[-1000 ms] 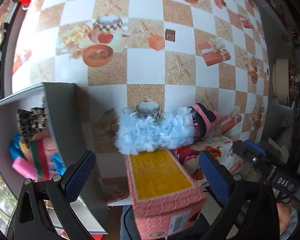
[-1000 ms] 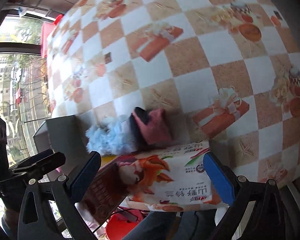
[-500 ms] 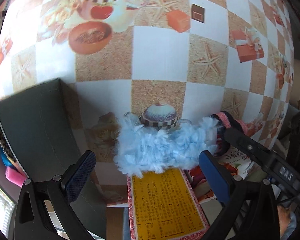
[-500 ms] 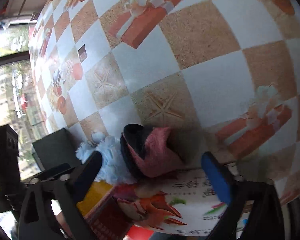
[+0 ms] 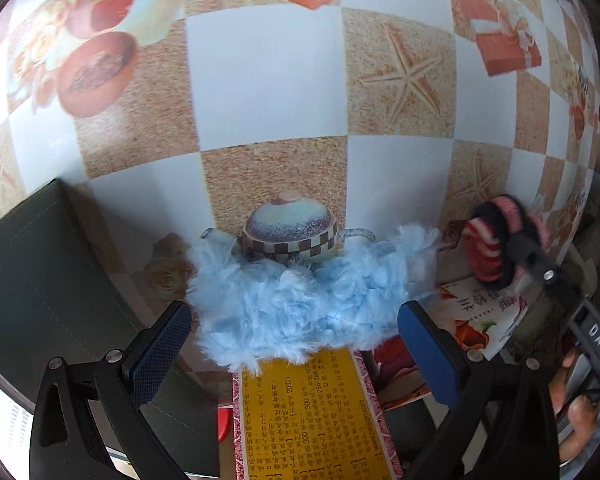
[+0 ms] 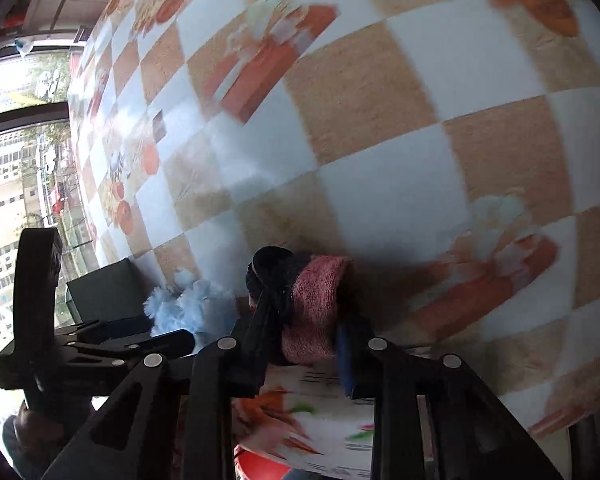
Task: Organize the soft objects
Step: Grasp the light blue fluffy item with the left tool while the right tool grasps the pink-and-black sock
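grey bin (image 5: 52, 280) cut off at left edge, yellow-topped box (image 5: 312, 412) cropped below, tablecloth (image 6: 380, 120) motion-blurred

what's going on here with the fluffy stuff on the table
A person is sorting soft items with a hand-held gripper in each hand. The right hand-held gripper is closing its jaws on a pink and black knitted roll that lies on a printed box. The left hand-held gripper is open, straddling a fluffy blue piece without gripping it. A grey bin stands to the left.
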The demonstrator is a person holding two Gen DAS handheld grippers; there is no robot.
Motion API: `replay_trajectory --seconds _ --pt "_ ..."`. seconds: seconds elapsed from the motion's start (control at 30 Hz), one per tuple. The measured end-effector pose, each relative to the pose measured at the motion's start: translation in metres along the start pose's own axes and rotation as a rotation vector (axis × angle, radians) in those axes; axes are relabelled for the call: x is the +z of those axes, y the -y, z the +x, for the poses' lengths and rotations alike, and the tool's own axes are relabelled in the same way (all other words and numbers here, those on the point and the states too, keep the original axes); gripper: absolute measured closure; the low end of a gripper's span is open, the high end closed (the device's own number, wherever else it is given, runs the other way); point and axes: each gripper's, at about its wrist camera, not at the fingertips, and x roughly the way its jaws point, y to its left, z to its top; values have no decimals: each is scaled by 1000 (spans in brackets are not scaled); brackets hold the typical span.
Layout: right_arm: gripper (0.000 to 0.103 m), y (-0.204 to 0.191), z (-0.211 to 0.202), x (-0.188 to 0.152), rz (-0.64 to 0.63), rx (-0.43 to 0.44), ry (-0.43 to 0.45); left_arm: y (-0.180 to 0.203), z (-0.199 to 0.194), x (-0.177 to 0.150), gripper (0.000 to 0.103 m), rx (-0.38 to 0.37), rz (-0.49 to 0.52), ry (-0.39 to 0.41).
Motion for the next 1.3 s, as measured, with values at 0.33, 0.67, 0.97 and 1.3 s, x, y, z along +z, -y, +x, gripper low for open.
replay_trajectory --seconds 0.33,0.67,0.97,1.3 --pt "45 49 -37 -1 27 -48 87 17 30 27 0 -12 92 -205" --pt "35 26 -21 -1 -85 -131 86 40 46 42 1 83 201 -226" --pt "46 7 4 3 -153 -245 93 57 37 35 29 100 269 -120" --pt "55 7 3 -3 -187 -265 124 78 5 44 59 151 297 55"
